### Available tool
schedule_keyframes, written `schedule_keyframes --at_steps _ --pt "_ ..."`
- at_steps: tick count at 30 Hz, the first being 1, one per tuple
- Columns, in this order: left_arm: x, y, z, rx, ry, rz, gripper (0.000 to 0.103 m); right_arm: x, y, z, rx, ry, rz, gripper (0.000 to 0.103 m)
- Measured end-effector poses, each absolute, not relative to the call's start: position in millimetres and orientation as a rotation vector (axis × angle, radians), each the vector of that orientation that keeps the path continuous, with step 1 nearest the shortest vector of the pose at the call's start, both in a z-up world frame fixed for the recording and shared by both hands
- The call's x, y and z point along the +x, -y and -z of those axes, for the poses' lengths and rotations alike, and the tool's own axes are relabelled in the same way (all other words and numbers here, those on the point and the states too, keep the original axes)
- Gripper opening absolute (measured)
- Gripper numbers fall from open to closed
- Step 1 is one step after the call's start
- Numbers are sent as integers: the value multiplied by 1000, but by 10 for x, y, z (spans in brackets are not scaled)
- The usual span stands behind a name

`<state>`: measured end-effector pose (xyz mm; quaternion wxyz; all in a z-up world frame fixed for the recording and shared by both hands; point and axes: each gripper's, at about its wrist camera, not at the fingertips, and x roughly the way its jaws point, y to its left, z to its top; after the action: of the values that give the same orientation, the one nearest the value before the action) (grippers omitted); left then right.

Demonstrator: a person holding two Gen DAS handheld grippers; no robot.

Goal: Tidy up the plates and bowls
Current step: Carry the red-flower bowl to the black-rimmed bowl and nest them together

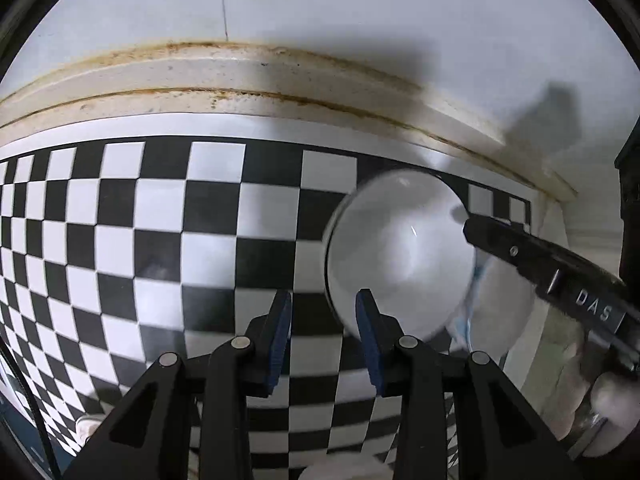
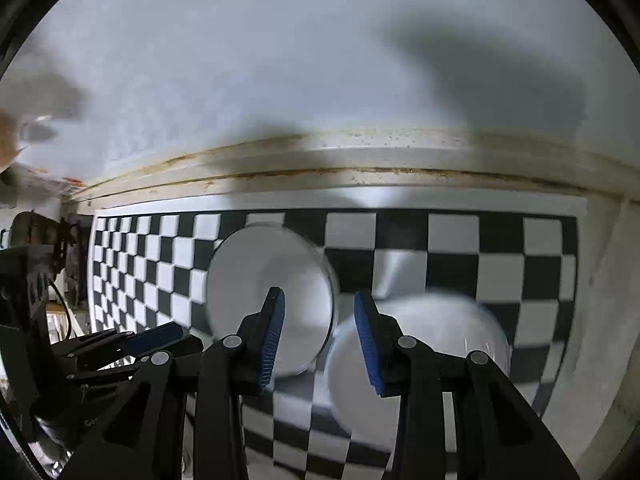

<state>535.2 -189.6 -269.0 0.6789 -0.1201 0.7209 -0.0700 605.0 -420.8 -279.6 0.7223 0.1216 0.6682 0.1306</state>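
Observation:
Two blurred white bowls lie side by side on a black-and-white checkered mat (image 1: 160,240). In the left wrist view one bowl (image 1: 400,256) sits just right of my left gripper (image 1: 323,312), which is open with nothing between its blue pads. The second bowl (image 1: 508,304), with a blue mark, lies further right under a finger (image 1: 520,252) of the right gripper. In the right wrist view my right gripper (image 2: 319,314) hangs open above the gap between the left bowl (image 2: 256,280) and the right bowl (image 2: 440,340). The left gripper's fingers (image 2: 152,338) show at the lower left.
A stained white ledge (image 1: 280,76) and a pale wall (image 2: 320,60) run behind the mat. Dark clutter (image 2: 36,236) stands past the mat's left edge. The mat's right edge (image 2: 580,280) meets a pale counter.

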Motion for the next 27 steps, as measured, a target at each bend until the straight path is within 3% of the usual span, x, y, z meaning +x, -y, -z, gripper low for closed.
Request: schedule_keyframes --at_steps 6,7,8,9,19,27 --pt "5479 1961 3007 -290 -1693 168 27 6275 4224 3148 270 -1557 -325 37" --pt "5484 1986 3033 -283 -1692 174 22 6306 4215 3153 264 -1560 -334 31" --pt "5473 2008 3029 -277 -1691 177 16 6310 4207 3163 265 -1568 -341 18" --pt "5465 2036 3029 -270 -1692 181 15 6327 4195 3177 265 -1580 -348 16" --pt "5340 1954 2804 -248 -1657 166 15 6248 3988 3088 187 -1579 -349 15" --pt "4997 1930 2318 -201 -1605 211 15 5874 3916 2609 211 -1524 -352 15"
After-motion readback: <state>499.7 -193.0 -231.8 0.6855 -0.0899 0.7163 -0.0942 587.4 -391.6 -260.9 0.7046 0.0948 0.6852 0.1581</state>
